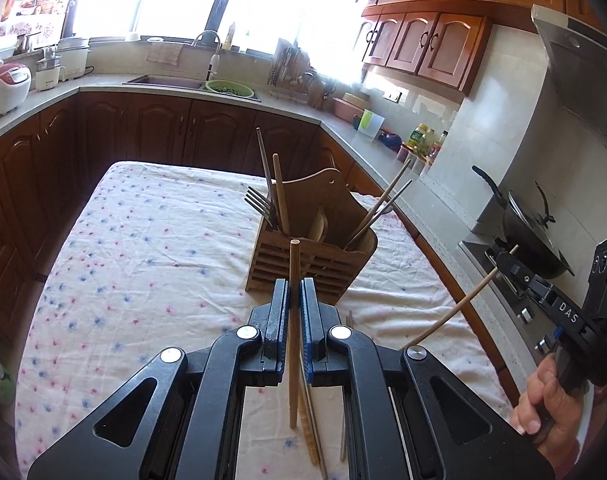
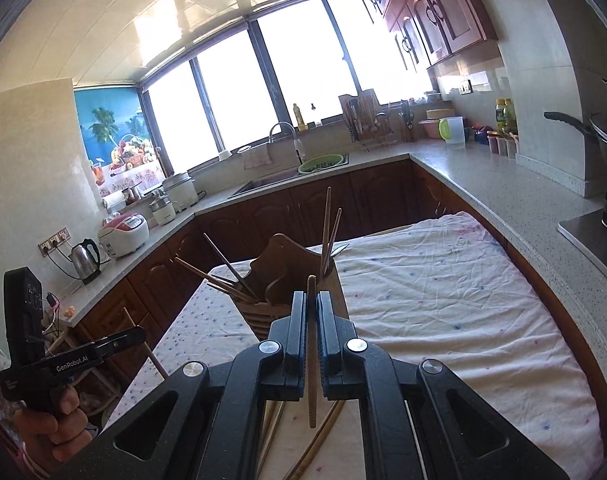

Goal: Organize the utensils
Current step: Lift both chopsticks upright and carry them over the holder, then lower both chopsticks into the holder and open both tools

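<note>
A: What writing can be read?

B: "DAS" is read on the right hand-held gripper (image 1: pixel 503 258) as seen from the left wrist view, and "GenRobot.AI" on the left hand-held gripper (image 2: pixel 139 330) as seen from the right wrist view. Labels on the bottles by the wall are too small to be made out.

A: How many utensils are counted?

B: One wooden utensil holder (image 1: pixel 319 256) is seen standing on the cloth-covered desk (image 1: pixel 143 248). In its left compartment one fork (image 1: pixel 259 204) and two upright sticks are counted; in its right compartment two leaning chopsticks are counted. A few more chopsticks lie on the cloth below the grippers; their number cannot be told.

A: And the grippers?

B: Both are closed, each on one thing. A wooden chopstick (image 1: pixel 294 320) is clamped nearly upright between the blue-edged pads of the left hand-held gripper, above the cloth and just in front of the holder. A second wooden chopstick (image 2: pixel 312 360) is pinched between the pads of the right hand-held gripper, its upper tip seen against the holder. Each gripper's handle is held by a hand (image 1: pixel 543 416)
</note>
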A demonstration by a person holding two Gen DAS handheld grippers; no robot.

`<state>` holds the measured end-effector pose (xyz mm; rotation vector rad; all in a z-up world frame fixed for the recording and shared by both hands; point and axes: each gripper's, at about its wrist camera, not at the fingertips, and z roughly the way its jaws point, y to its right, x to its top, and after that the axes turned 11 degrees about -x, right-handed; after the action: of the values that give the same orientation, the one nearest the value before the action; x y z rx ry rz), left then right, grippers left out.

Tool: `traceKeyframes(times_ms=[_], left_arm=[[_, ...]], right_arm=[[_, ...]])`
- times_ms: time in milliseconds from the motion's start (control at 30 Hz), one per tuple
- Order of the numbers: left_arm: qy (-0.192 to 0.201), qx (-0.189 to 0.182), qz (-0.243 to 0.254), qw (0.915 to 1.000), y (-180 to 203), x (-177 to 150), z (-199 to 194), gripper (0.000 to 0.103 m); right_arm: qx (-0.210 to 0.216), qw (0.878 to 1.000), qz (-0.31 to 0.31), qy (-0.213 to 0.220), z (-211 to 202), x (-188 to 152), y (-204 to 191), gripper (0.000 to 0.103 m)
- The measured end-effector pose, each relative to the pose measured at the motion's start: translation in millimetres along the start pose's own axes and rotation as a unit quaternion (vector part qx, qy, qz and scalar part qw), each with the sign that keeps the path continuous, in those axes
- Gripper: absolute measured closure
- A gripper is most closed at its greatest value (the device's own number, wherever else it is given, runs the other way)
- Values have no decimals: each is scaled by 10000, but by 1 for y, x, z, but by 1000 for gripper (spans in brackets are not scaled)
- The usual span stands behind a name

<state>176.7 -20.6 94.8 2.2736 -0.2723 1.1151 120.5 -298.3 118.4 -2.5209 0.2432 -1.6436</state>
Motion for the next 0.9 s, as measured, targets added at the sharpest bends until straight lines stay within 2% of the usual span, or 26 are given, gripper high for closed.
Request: traceKeyframes(times_ms=[500,900], left_arm=[[291,10,37,9996,5,15,-10,98],[640,-41,235,9977,17,47,-14,98]], right_arm=[[66,9999,-9,97,1,7,-3,98],[133,9994,0,329,3,27,-12,98]])
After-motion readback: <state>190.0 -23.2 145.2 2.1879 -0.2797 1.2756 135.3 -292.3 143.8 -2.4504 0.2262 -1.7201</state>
